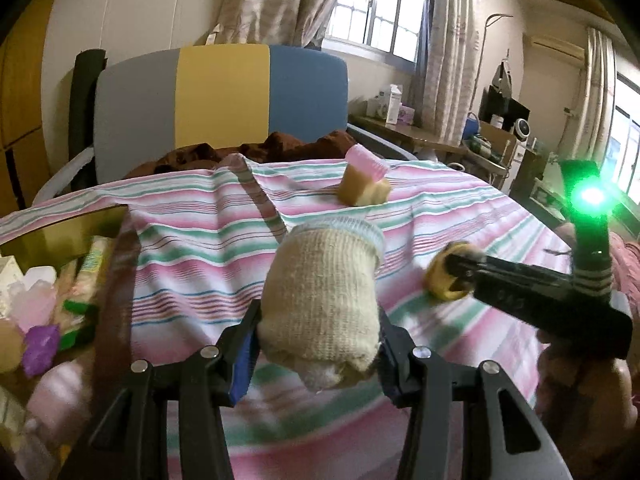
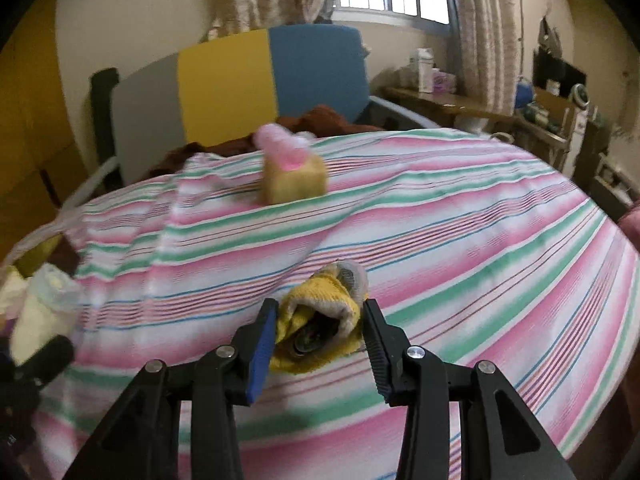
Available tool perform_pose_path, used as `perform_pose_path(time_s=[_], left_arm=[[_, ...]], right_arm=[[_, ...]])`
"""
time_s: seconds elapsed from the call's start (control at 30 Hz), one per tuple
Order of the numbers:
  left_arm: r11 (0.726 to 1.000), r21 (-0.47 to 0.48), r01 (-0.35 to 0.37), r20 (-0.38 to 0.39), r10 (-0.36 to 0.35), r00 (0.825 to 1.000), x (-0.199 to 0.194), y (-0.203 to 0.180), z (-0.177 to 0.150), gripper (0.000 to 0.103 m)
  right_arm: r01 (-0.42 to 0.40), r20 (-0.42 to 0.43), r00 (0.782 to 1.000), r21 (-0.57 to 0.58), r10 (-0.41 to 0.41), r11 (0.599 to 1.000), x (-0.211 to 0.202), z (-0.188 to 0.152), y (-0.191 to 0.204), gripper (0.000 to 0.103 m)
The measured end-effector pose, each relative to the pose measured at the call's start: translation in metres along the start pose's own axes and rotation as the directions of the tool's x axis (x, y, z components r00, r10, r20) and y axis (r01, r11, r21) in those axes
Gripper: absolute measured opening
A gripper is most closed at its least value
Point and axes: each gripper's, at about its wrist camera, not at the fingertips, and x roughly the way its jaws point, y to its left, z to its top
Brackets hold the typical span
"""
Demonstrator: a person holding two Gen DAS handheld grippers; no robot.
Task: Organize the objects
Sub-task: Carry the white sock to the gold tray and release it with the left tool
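Left wrist view: the left gripper (image 1: pixel 320 344) is angled down over the striped sheet (image 1: pixel 460 344), its jaws clamped on a cream sock roll (image 1: pixel 320 292) held above the bed, while the right gripper (image 1: pixel 460 278) enters from the right, closed on a yellow sock roll (image 1: pixel 438 276). Right wrist view: the yellow roll (image 2: pixel 320 328) is pinched between narrowly set jaws above the sheet (image 2: pixel 480 240); a pink-topped tan block (image 2: pixel 294 178) farther back is blurred, and the box (image 1: pixel 48 280) of items at the left edge is cut off.
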Motion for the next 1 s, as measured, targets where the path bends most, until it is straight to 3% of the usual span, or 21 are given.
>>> perform_pose_path(time_s=[0.4, 0.73, 1.0], left_arm=[[0.996, -0.085, -0.033, 0.021, 0.035, 0.999, -0.071, 0.054, -0.018, 0.051], [0.98, -0.151, -0.129, 0.087, 0.143, 0.986, -0.128, 0.113, -0.024, 0.051], [0.958, -0.217, -0.186, 0.024, 0.196, 0.98, -0.128, 0.164, -0.031, 0.051]], right_arm=[[-0.182, -0.03, 0.983, -0.07, 0.18, 0.981, -0.033, -0.019, 0.084, 0.043], [-0.351, -0.036, 0.936, -0.131, 0.349, 0.927, -0.063, -0.024, 0.157, 0.043], [-0.435, -0.039, 0.899, -0.185, 0.436, 0.881, -0.081, -0.023, 0.207, 0.043]])
